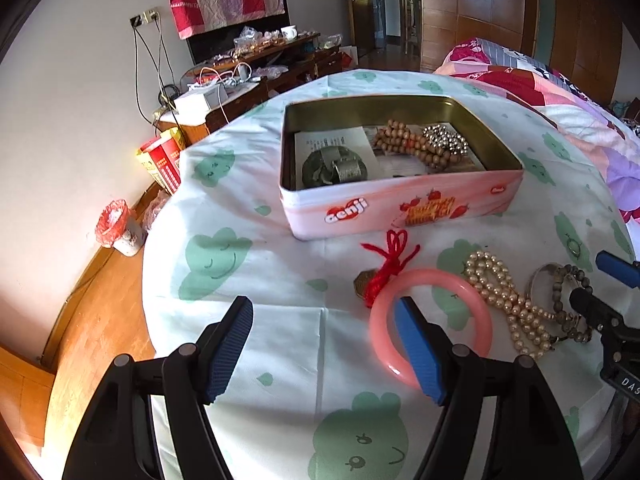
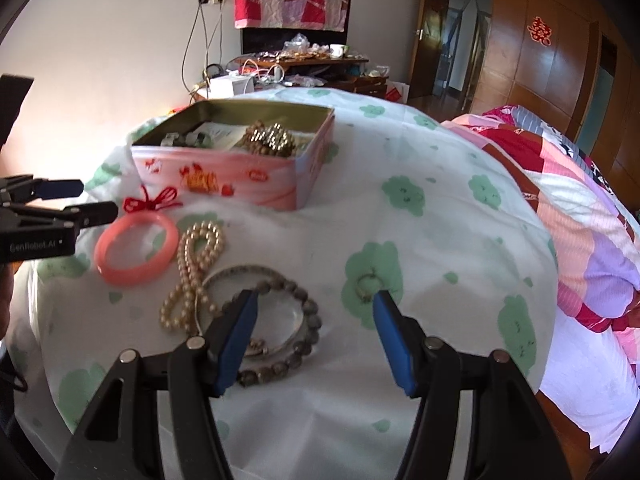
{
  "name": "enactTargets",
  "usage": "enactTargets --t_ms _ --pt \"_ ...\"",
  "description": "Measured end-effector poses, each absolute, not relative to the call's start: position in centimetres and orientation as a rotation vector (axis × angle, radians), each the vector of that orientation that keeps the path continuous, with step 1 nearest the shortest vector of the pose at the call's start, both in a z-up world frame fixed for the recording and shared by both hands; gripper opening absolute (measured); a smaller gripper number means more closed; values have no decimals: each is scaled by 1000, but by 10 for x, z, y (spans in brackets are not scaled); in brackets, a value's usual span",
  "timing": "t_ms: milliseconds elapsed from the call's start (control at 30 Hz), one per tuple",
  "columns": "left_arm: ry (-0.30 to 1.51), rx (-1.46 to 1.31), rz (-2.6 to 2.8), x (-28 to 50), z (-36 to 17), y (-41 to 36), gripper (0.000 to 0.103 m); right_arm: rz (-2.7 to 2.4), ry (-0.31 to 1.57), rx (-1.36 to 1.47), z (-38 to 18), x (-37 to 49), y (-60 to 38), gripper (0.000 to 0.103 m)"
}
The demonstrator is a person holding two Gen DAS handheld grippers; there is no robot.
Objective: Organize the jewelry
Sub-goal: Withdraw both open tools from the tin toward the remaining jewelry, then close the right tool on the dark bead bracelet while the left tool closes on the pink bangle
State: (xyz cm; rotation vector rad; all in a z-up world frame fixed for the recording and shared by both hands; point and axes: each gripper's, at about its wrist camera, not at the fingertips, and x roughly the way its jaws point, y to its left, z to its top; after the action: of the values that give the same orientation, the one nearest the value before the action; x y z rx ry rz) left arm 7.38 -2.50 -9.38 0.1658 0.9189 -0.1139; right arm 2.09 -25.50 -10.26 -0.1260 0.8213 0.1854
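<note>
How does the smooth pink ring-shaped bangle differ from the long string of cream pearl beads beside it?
The pink bangle is one solid, smooth ring; the pearl string is many small round beads. The bangle keeps an open circle, while the pearl string lies folded in a loose, twisted loop. Both lie on the cloth-covered table, outside the pink tin box.

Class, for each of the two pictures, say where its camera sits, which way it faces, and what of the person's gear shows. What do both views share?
Left wrist: on the left gripper, looking down past open fingers at the pink bangle; right gripper at the edge.
Right wrist: on the right gripper, open above the dark bead bracelet; left gripper at the edge.
Shared: tin, bangle, pearl necklace.
</note>
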Motion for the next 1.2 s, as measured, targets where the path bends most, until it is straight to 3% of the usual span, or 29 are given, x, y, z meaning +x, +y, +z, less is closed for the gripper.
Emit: enactTargets --t_ms 100,267,1200 --pt "921 160 -116 73 -95 -25 74 200 831 -119 -107 20 -256 55" --pt "914 162 -125 71 -94 -28 74 246 861 -88 -112 21 -258 17" --pt "914 193 -152 69 -101 -41 73 262 779 -30 -96 23 -261 13"
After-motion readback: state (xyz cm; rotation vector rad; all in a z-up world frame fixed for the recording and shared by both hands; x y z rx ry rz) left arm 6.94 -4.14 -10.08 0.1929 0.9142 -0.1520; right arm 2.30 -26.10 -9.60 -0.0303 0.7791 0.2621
